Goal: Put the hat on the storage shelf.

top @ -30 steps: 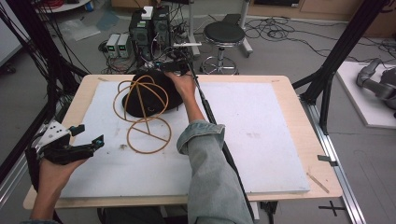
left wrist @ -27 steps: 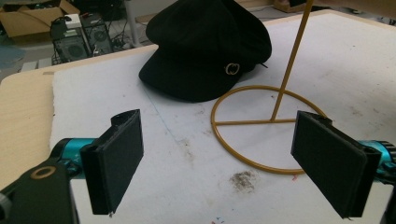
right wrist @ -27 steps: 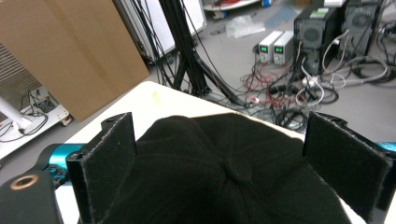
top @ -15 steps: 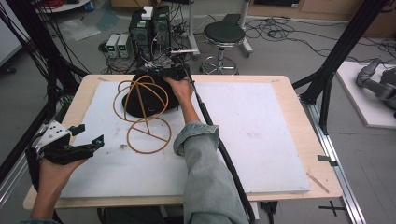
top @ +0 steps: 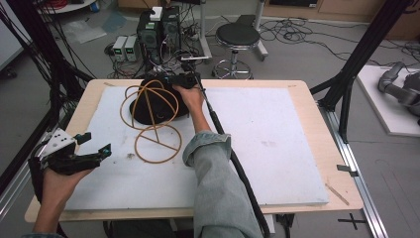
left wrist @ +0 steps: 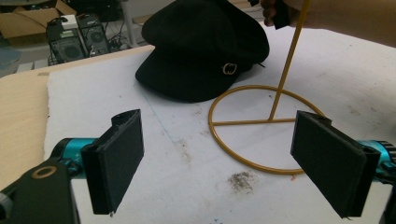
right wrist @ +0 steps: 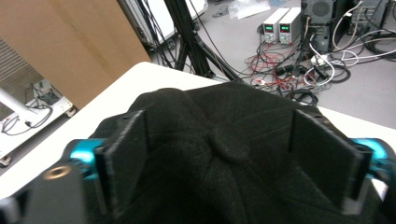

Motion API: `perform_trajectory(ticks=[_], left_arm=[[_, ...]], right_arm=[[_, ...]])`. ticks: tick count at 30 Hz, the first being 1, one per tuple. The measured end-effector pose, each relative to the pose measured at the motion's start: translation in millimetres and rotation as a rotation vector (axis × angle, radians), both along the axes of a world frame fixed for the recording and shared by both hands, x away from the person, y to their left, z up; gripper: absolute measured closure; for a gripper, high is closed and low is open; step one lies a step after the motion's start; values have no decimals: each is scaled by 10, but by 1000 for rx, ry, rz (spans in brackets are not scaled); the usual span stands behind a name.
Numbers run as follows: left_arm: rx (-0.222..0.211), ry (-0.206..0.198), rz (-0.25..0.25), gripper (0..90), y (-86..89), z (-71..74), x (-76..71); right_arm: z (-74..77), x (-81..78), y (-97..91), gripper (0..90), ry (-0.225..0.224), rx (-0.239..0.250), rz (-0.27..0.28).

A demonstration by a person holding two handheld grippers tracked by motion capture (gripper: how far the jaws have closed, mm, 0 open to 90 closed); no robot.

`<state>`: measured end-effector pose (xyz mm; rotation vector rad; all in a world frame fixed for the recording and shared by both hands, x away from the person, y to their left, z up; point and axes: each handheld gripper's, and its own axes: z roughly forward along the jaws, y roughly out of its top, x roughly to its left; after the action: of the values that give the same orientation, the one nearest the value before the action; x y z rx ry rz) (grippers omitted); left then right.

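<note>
- The black cap (top: 151,106) lies at the far left of the white surface (top: 277,144), its brim toward the near side, with a small gold ring emblem (left wrist: 229,68) on its side.
- The right gripper (top: 184,80) is on the cap's far right edge; its jaws have just been closing and stand either side of the crown, with the top button (right wrist: 229,142) between them; whether the pads already press the fabric I cannot tell.
- A gold wire stand (top: 157,130) is just beside the cap: its round base ring lies flat on the surface nearer the person, a thin post rises from it, and wire hoops arch over the cap.
- The left gripper (top: 94,144) is held at the near left edge, well apart from the cap, jaws wide open and holding nothing.
</note>
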<state>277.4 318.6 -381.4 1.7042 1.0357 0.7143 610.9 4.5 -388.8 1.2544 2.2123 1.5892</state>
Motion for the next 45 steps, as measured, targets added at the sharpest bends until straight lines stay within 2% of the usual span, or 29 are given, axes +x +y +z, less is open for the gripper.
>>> perform_trajectory(ticks=[3,4,6,7,8,11,12,13,17,21,26,28,29,32,33,42,43,45], left_arm=[[0,-3,1,177,-1,6,-3],[1,-3,1,177,-1,7,-2],[0,-3,0,177,0,7,-2],[1,-3,1,177,0,7,-2],[0,-1,1,177,1,6,-1],[0,-3,0,177,1,12,-5],[0,-3,0,177,1,12,-5],[2,-3,-1,177,1,14,-7],[-3,-6,1,178,8,18,-7],[-4,-8,1,178,10,21,-10],[-2,-9,1,178,5,27,-13],[-5,-9,1,178,0,28,-14],[-3,-12,-3,178,-3,29,-13],[-3,-12,-3,178,-8,26,-10],[-1,-10,-5,178,-9,27,-8],[2,-11,-14,178,-61,29,13],[6,-9,-16,178,-57,30,16],[5,-9,-14,178,-51,30,23]], right_arm=[[-37,4,12,311,15,-3,9],[-37,4,12,311,15,-3,9],[-36,-9,40,410,0,-21,21],[-36,-9,40,410,0,-21,21],[-24,-23,60,463,-7,-37,23],[-19,-33,68,538,-4,-49,15],[-19,-33,68,538,-4,-49,15],[-1,-51,70,619,-7,-77,5],[25,-64,71,648,-27,-99,-2],[142,-112,56,679,-67,-113,-31],[242,-147,31,688,-83,-106,-44],[301,-168,25,690,-100,-105,-49],[371,-195,9,692,-126,-111,-60],[426,-211,-18,694,-136,-105,-74],[506,-233,-69,694,-152,-96,-88],[874,-341,-334,694,-223,-62,-146],[874,-341,-334,694,-223,-62,-146],[998,-369,-459,694,-241,-41,-170]])
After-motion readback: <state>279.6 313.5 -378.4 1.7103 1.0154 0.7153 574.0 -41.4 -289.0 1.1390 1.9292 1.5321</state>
